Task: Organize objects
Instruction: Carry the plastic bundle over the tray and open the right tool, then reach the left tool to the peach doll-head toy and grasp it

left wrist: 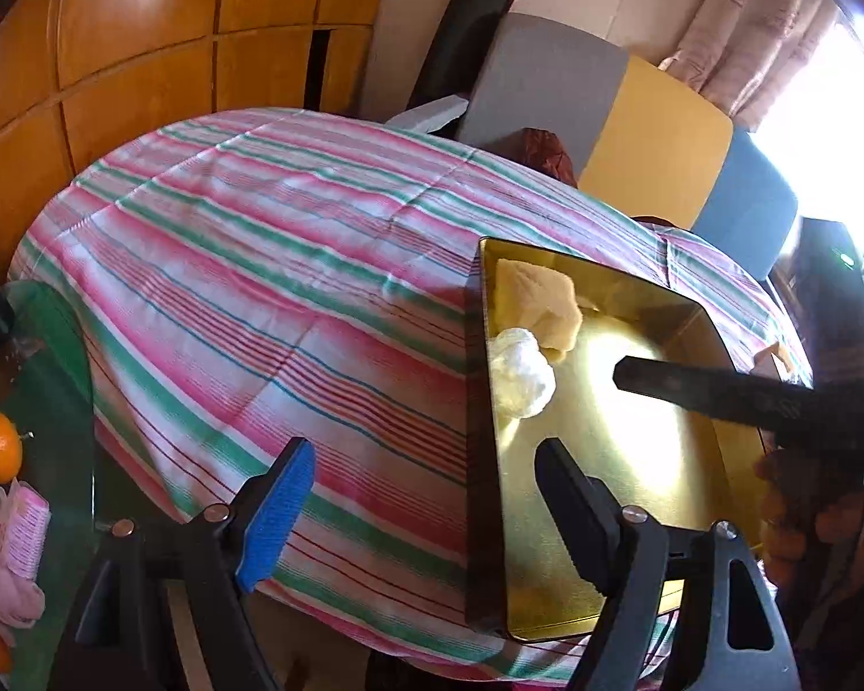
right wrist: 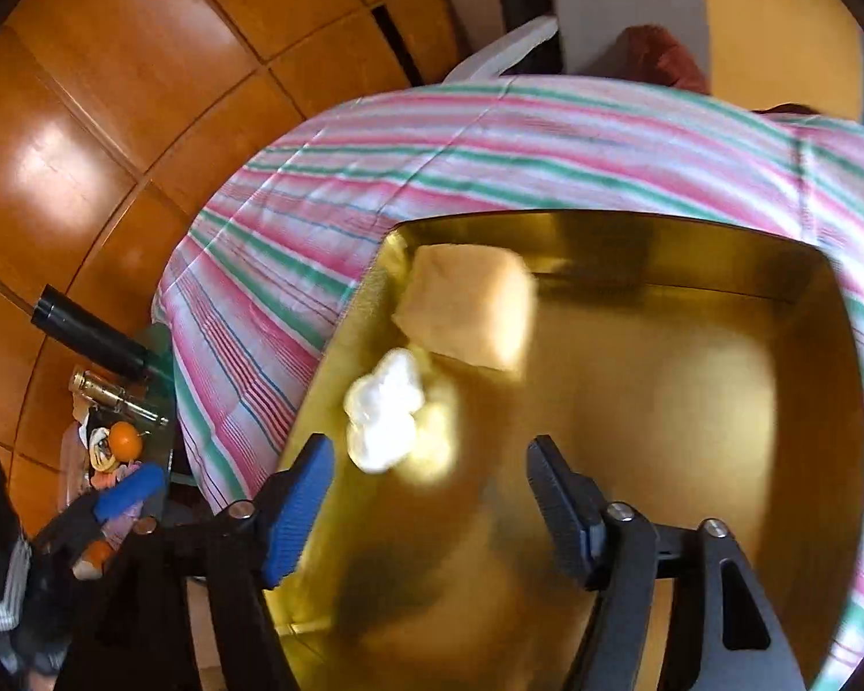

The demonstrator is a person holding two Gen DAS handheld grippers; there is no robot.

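Your right gripper [right wrist: 429, 495] hangs over the gold tray [right wrist: 651, 265], jaws well apart and holding nothing. The white wad [right wrist: 383, 420] lies inside the tray just ahead of it, toward its blue finger, with the yellow cloth [right wrist: 466, 311] touching the wad on the tray's far side. Your left gripper [left wrist: 426, 507] is also wide open and empty, straddling the tray's left wall [left wrist: 481, 403], so the right one is nearer both. Only the right view shows the orange [right wrist: 125, 439] and toys off the tray's left, beyond the striped cloth [right wrist: 317, 201]; I judge those the 2nd batch.
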